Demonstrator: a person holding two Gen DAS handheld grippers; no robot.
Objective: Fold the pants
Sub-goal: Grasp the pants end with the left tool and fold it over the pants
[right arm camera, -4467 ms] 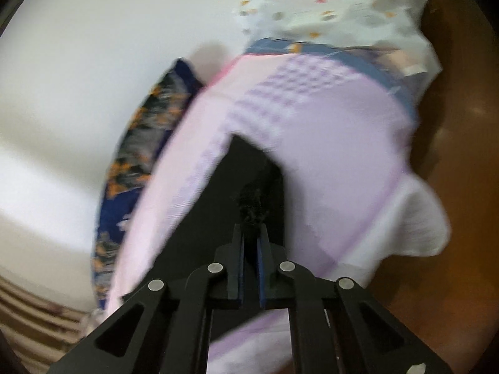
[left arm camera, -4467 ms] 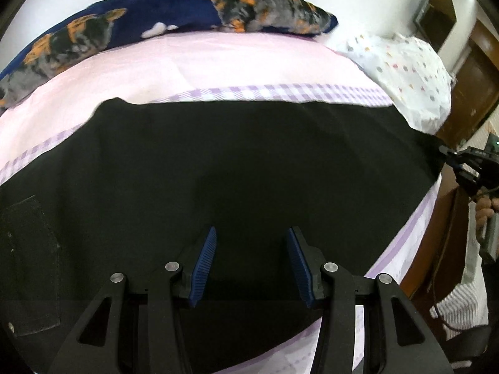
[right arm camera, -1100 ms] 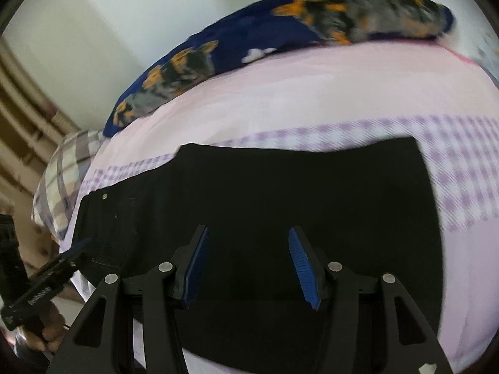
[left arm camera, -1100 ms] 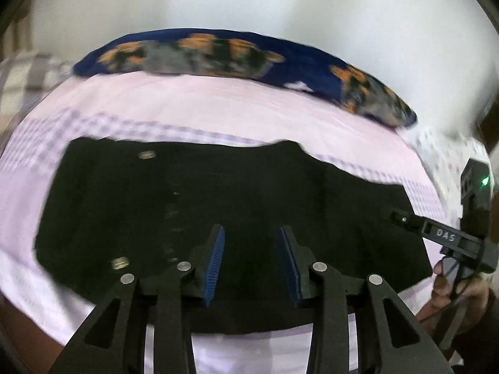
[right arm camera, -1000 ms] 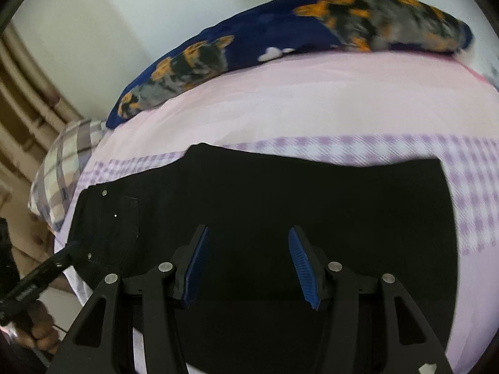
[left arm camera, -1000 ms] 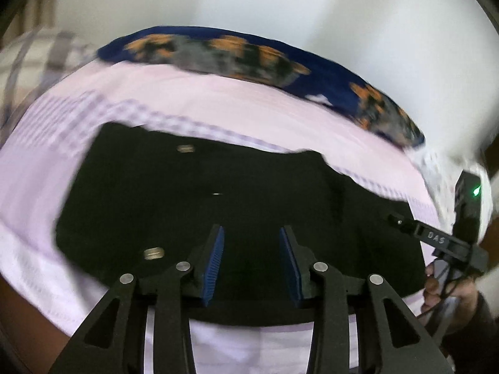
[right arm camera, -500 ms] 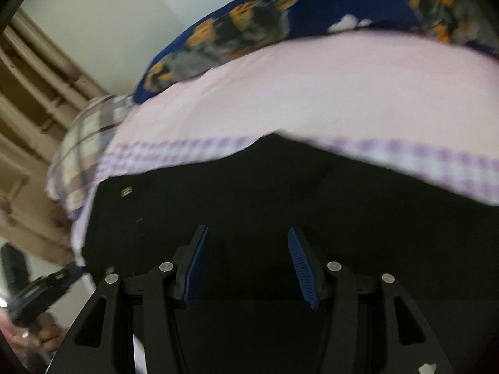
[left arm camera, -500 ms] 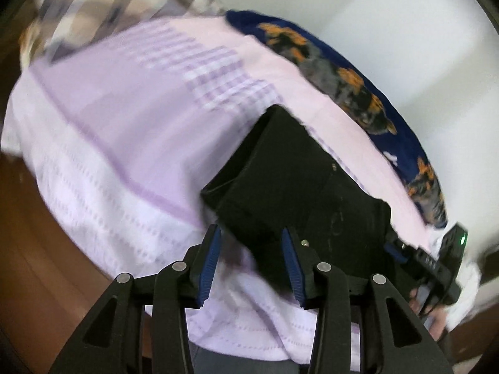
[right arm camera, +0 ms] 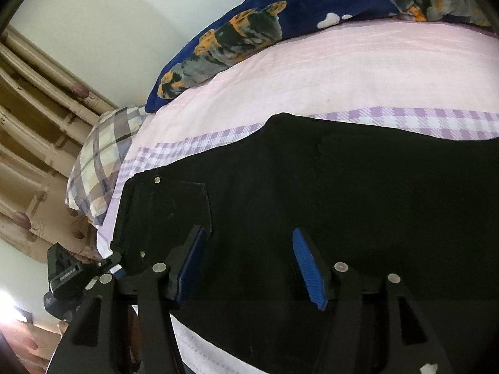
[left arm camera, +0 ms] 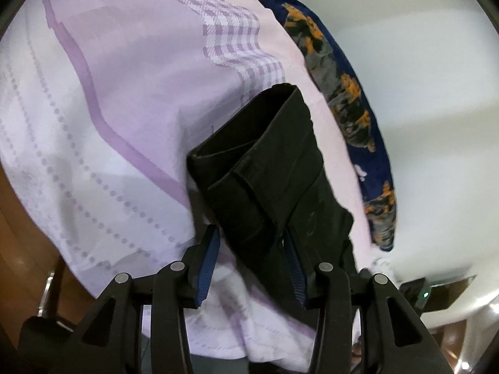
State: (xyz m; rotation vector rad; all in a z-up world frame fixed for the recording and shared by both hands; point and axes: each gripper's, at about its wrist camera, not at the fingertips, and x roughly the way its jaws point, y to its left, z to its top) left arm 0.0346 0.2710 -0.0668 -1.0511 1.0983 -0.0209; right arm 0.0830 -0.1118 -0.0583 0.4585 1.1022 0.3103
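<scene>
Across our lilac checked bedsheet point(right arm camera: 312, 74), the black denim pants point(right arm camera: 343, 187) lie lengthwise-folded, cross folds seemingly remaining, as our left gripper point(left arm camera: 251, 265) and right gripper point(right arm camera: 249, 265) widen, pinching nothing.

Bare sheet point(left arm camera: 131, 99) left of pants point(left arm camera: 274, 180)

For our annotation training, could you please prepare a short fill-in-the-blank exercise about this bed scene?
1. The folded pants on the bed are ____ in colour.
2. The checked band across the pink bedsheet is white and ____.
3. The ribbed pads on the right gripper are ____.
4. The long navy cushion lies against the ____.

Missing words: black; purple; blue; wall
</scene>
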